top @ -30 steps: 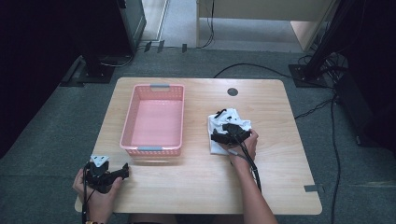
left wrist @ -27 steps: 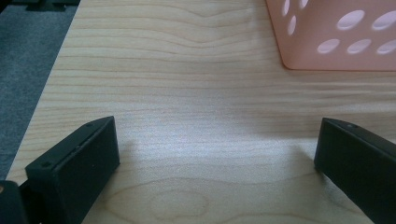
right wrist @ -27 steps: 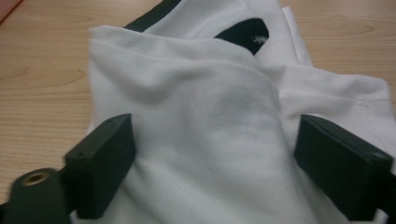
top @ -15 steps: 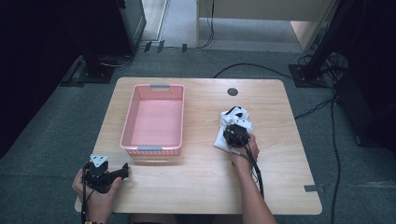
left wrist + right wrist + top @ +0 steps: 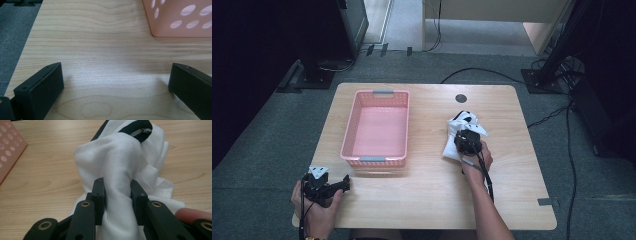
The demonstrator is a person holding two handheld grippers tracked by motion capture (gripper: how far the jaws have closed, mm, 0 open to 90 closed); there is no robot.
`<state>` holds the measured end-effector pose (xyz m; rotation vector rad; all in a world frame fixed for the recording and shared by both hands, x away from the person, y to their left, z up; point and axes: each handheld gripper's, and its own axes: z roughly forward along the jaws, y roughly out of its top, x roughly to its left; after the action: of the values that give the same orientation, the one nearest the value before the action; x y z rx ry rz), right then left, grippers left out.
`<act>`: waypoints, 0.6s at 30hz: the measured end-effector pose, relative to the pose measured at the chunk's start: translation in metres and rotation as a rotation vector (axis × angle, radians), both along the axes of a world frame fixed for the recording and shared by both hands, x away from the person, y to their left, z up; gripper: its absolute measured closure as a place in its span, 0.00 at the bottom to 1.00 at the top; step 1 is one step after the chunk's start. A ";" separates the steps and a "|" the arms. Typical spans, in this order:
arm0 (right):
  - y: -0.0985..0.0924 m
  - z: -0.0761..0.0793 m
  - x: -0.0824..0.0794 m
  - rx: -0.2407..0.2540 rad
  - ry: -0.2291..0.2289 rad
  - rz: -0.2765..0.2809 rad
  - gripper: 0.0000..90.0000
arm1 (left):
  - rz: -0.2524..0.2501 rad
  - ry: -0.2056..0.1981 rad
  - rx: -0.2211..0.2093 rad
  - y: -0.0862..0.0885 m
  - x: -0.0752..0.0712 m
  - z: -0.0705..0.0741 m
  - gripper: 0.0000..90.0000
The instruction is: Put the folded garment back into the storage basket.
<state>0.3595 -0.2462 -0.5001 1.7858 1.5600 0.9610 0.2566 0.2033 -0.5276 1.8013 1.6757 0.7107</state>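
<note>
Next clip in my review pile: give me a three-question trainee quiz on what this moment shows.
1. True or false: the right tool has its jaws pinched on a fold of the white cloth.
2. Multiple choice: where does the pink basket stand relative to the cloth in the high view? A) left of it B) right of it C) on top of it
3. Short answer: what lies between the jaws of the left tool?

Key:
1. True; the jaws have just been closing and now squeeze the bunched fabric.
2. A
3. Nothing but bare wooden table; the jaws stand wide apart.
</note>
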 end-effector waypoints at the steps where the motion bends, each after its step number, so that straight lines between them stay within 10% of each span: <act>1: 0.000 0.002 0.000 -0.003 -0.001 0.001 0.80 | 0.000 0.000 0.000 0.000 0.000 0.000 0.00; 18: 0.013 0.039 -0.002 0.021 -0.049 0.011 0.80 | -0.001 0.002 0.002 0.000 0.000 0.000 0.00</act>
<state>0.3573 -0.2332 -0.4612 1.7561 1.5361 1.0223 0.2566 0.2034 -0.5275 1.8048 1.6756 0.7107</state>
